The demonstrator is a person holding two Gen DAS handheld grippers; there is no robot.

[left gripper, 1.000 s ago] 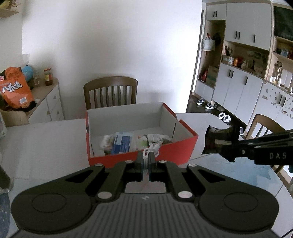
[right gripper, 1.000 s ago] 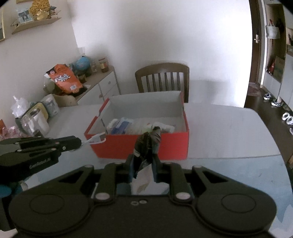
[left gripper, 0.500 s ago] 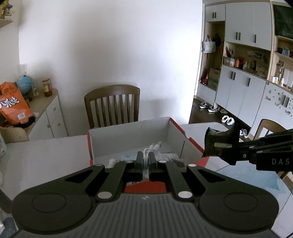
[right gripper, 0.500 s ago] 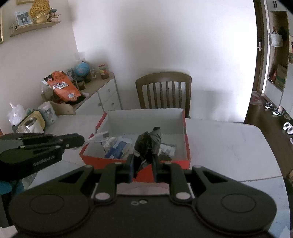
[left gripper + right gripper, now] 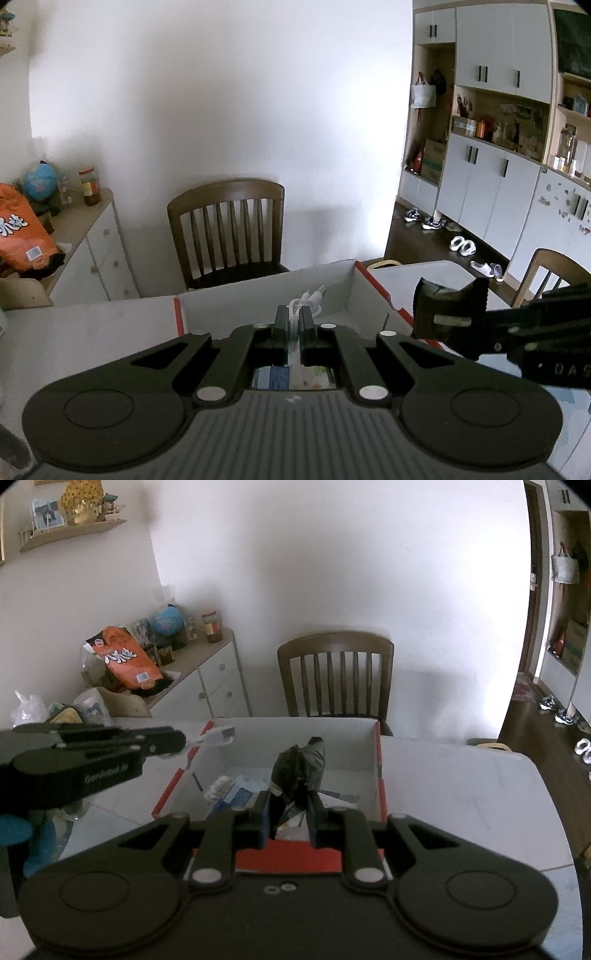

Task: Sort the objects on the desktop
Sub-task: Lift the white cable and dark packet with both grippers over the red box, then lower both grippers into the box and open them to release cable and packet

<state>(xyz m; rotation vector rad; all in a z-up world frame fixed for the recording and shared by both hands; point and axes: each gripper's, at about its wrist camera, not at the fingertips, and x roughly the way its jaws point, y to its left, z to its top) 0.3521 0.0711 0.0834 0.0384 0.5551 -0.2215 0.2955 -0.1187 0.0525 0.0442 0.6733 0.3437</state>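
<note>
The left gripper (image 5: 293,317) is pinching a white cable (image 5: 308,300) between fingers (image 5: 280,325) drawn almost fully together, the coil and its plug ends sticking out past the tips. In the right wrist view the cable's plug end (image 5: 218,735) is hanging over the left rim of the box (image 5: 295,858), near its far left corner.

The right gripper (image 5: 290,805) is clamping a crumpled black bag (image 5: 300,770) between narrowly set fingers (image 5: 263,819), the bag standing up above the tips. It is hanging over the near half of the box. In the left wrist view the same bag (image 5: 448,314) is showing at the right, over the box's right rim.

The box is red outside and white inside, sitting open on the table (image 5: 461,794) toward its far edge. Lying on its floor are a white brush-like thing (image 5: 218,786), a blue and white pack (image 5: 240,794) and other small bits too hidden to name.

A wooden chair (image 5: 336,675) is standing behind the table's far edge, just beyond the box. A white cabinet (image 5: 207,683) is standing against the wall to the left, carrying an orange bag (image 5: 123,659), a globe (image 5: 168,620) and a jar (image 5: 211,627). A second chair (image 5: 550,273) is standing past the right edge
</note>
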